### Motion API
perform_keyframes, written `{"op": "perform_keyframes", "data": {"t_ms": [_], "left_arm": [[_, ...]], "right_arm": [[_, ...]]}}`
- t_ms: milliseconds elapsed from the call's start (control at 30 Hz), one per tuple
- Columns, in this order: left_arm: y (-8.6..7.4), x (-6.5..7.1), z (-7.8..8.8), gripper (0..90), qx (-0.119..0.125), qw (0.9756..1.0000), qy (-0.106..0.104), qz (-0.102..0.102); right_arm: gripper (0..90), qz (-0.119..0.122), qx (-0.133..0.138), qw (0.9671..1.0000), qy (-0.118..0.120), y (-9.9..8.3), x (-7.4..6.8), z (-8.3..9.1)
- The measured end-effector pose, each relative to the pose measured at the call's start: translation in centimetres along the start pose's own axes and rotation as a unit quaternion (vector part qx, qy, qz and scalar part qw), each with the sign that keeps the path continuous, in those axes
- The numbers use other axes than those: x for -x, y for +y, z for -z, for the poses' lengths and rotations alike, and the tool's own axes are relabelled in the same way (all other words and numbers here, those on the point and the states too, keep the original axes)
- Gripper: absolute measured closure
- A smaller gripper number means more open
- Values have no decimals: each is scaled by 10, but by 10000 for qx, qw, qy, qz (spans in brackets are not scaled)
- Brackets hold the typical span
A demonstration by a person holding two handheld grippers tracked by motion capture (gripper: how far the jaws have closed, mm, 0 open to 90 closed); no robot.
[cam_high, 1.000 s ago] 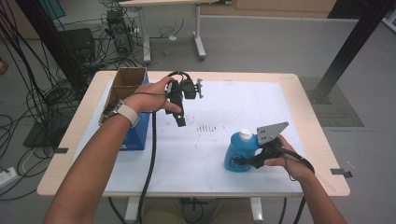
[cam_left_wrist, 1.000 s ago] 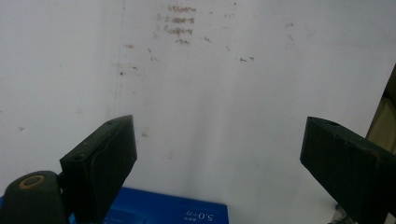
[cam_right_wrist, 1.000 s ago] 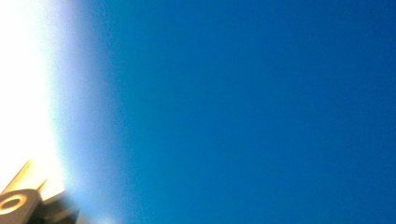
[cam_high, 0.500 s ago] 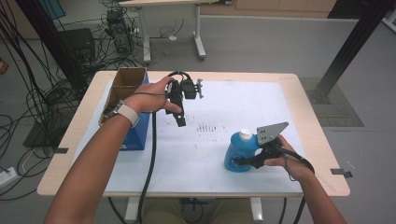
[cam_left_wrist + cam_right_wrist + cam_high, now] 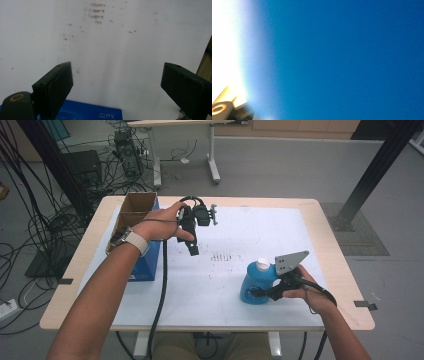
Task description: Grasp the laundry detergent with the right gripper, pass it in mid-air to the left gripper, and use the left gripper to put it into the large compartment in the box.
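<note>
White sheeting is covering the table; right gripper is clamping the blue bottle upright, steadying it, while left gripper is hovering spread apart

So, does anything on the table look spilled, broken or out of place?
Nothing looks spilled or broken. The blue bottle stands upright with its white cap on, at the right gripper. The cardboard box sits open at the table's left edge. The only blemish is faint brownish marks on the white mat.
</note>
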State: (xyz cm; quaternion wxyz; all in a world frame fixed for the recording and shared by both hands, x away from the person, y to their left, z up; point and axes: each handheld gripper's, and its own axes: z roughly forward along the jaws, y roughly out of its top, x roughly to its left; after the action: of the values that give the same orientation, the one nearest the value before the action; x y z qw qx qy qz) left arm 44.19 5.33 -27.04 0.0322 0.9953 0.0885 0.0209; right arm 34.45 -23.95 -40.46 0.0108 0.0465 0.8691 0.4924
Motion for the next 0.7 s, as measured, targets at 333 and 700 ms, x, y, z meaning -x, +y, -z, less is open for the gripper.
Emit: {"op": "perform_keyframes", "data": {"t_ms": [333, 700], "left_arm": [[-1, 0, 1, 110, -1, 10000, 18, 25], [-2, 0, 1, 109, -3, 10000, 29, 25]], "right_arm": [[433, -12, -3, 10000, 1, 0, 0, 0], [432, -21, 4, 10000, 0, 0, 0, 0]]}}
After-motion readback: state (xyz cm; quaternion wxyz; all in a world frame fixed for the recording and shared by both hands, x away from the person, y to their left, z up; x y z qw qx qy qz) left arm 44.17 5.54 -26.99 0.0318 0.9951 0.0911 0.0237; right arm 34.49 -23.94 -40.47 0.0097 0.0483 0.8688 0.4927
